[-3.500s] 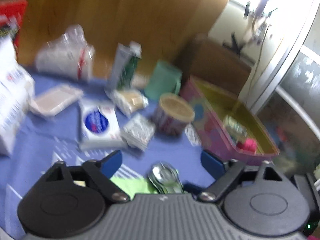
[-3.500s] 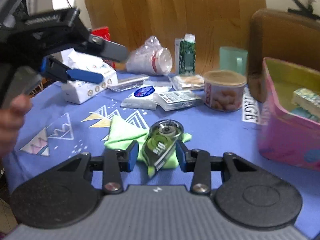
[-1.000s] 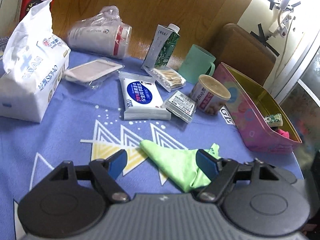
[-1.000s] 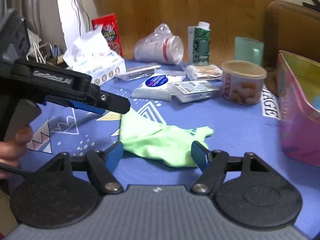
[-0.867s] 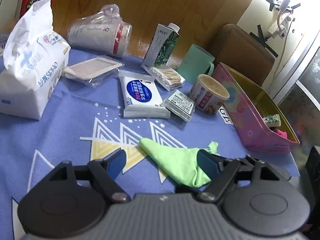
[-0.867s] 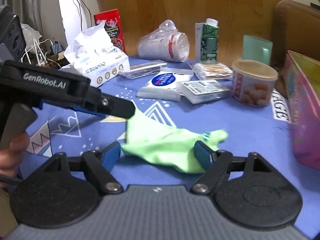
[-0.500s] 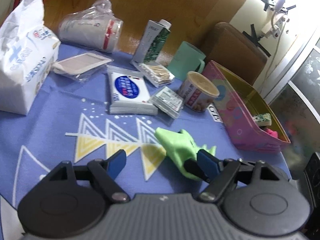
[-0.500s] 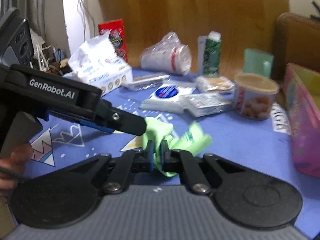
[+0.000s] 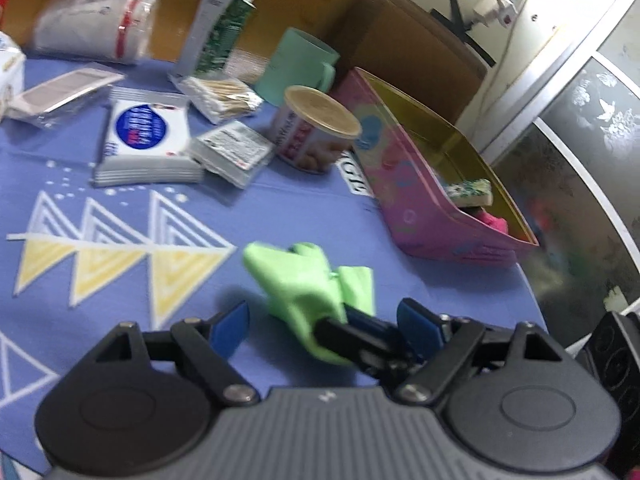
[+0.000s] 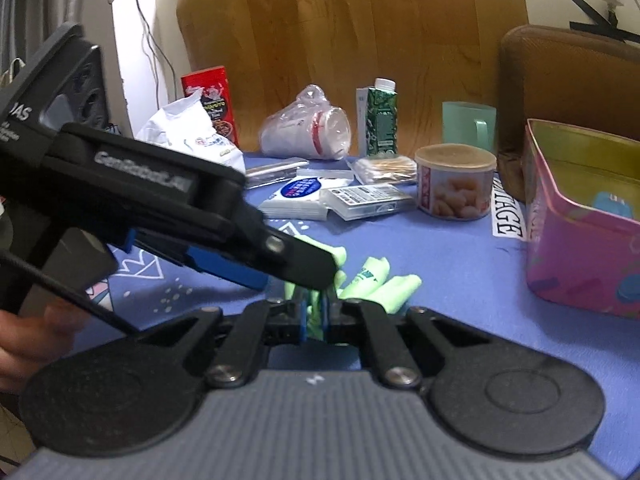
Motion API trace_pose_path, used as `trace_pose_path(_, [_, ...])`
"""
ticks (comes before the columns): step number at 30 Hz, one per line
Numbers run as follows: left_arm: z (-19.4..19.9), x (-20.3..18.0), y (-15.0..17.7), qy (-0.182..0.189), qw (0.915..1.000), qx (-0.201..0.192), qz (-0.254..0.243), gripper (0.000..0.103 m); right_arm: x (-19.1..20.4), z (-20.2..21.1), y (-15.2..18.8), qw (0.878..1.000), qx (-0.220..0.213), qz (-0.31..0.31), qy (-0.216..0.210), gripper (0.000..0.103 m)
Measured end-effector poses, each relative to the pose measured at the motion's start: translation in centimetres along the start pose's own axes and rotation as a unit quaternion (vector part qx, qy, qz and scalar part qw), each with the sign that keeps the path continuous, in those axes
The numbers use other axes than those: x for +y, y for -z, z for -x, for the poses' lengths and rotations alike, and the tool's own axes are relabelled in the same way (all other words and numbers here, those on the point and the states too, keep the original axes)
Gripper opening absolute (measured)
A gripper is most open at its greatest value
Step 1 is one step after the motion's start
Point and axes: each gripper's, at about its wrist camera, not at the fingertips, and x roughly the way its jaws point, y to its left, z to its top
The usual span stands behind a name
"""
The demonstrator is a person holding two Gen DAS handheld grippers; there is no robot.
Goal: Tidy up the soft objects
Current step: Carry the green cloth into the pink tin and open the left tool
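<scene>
Green cloth [image 9: 304, 280] lay bunched on the blue surface [image 9: 120, 300] in the left wrist view, just short of the pink tin [image 9: 404, 184], and your right hand-held gripper [image 9: 352, 320] had pinched its near end between closed tips. Your left hand-held gripper [image 9: 320, 322] was opening there, its pads pressing on nothing though the cloth and the other tool's tips sat between them. You would have done well to keep that left tool wide and clear, or take the loose far end, so the cloth did not drag or slip on its way to the tin. In that view you had one cloth, one tin with two small items inside, one snack can [image 9: 316, 128], one mint mug [image 9: 298, 66], one carton [image 9: 218, 28]. From the right wrist view, your right hand-held gripper [image 10: 314, 316] was clamped narrow on one green cloth [image 10: 376, 280], which rested on the surface beside the tin [image 10: 580, 252]; your left hand-held gripper [image 10: 280, 266] crossed over it. One tissue pack [image 10: 188, 128] and one red box [image 10: 210, 98] stood behind.
</scene>
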Motion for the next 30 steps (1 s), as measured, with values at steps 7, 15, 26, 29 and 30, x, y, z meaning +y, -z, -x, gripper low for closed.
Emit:
trace_pose_path(7, [-0.7, -1.8, -0.5, 0.016, 0.9998, 0.006, -0.005, 0.046, -0.5, 0.9, 0.2, 1.000, -0.016, -0.003, 0.003, 0.010])
trace_pose_path(15, [-1.2, -6.3, -3.1, 0.031, 0.9981, -0.008, -0.052, 0.041, -2.1, 3.4, -0.5, 0.996, -0.075, -0.004, 0.044, 0.009])
trace_pose_path(26, [-5.4, -16.0, -9.1, 0.084, 0.9843, -0.033, -0.152, 0.041, -7.3, 7.8, -3.4, 0.966, -0.189, 0.029, 0.176, 0.009])
trace_pose_path(29, [-7.9, -17.6, -9.9, 0.086, 0.9828, -0.027, -0.161, 0.042, -9.7, 7.8, -3.5, 0.959, -0.190, 0.022, 0.210, 0.009])
trace_pose_path(30, [-8.8, -17.9, -10.1, 0.084, 0.9832, -0.023, -0.160, 0.043, -10.6, 7.7, -3.4, 0.957, -0.187, 0.016, 0.219, 0.009])
